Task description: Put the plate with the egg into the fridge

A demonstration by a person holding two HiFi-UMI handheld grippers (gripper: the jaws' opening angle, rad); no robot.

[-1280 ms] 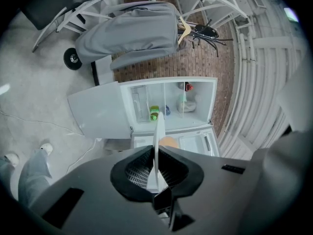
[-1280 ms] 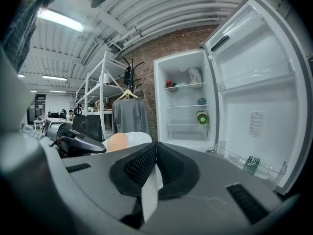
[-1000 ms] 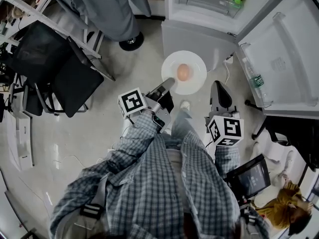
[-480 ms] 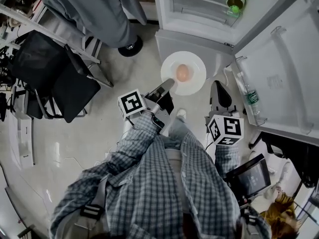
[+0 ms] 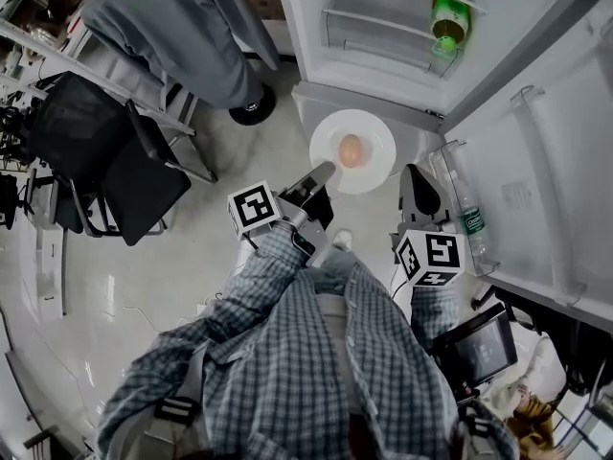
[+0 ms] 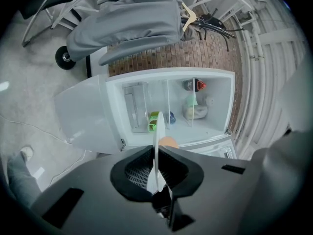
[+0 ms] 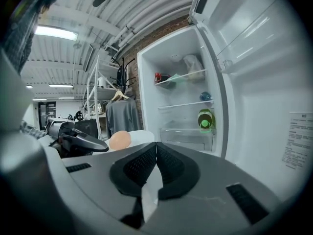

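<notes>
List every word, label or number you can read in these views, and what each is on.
No text here is legible enough to quote.
The sticker on the fridge door: lines of print, too small to read.
The label on the bottle in the door shelf: too small.
The marker cubes: square patterns, no letters.

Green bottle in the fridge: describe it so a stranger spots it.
Inside the open white fridge, find the clear drawer. Just above its right end sits the green plastic bottle with a green cap; the item one shelf higher is blue.
</notes>
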